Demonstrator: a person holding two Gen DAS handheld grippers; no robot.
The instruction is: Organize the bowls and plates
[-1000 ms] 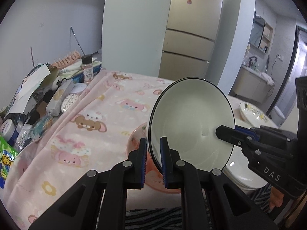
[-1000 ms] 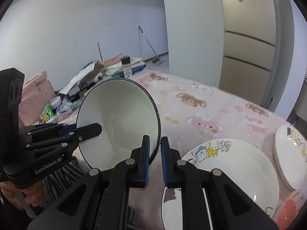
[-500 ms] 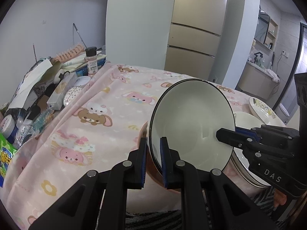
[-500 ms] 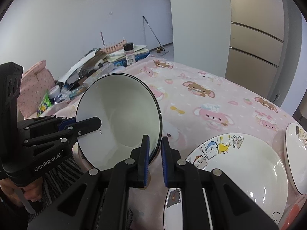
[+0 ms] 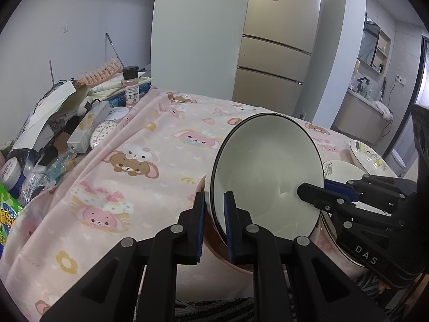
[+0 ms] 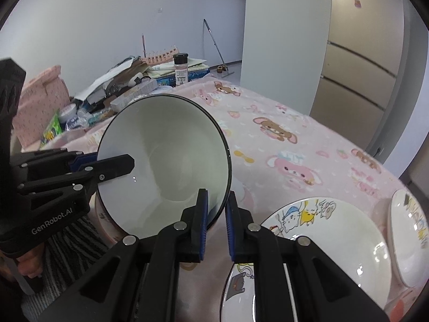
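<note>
Both grippers hold one white bowl with a dark rim (image 5: 268, 171), tilted on edge above the pink cartoon tablecloth (image 5: 139, 166). My left gripper (image 5: 214, 206) is shut on its near rim. My right gripper (image 6: 215, 204) is shut on the opposite rim of the same bowl (image 6: 166, 161). In the left wrist view the right gripper (image 5: 316, 193) reaches in from the right. In the right wrist view the left gripper (image 6: 118, 166) reaches in from the left. A pink bowl (image 5: 219, 252) sits right under the held bowl.
White cartoon plates (image 6: 329, 238) lie to the right, another plate (image 6: 410, 236) at the far right edge, and a plate (image 5: 367, 158) further back. Clutter of boxes, a spice jar (image 5: 130, 86) and bottles (image 5: 48, 171) crowds the table's left side. A fridge (image 5: 278, 43) stands behind.
Both grippers and the bowl have come lower and closer to the table. The bowl stays gripped on both rims and has tilted slightly.
</note>
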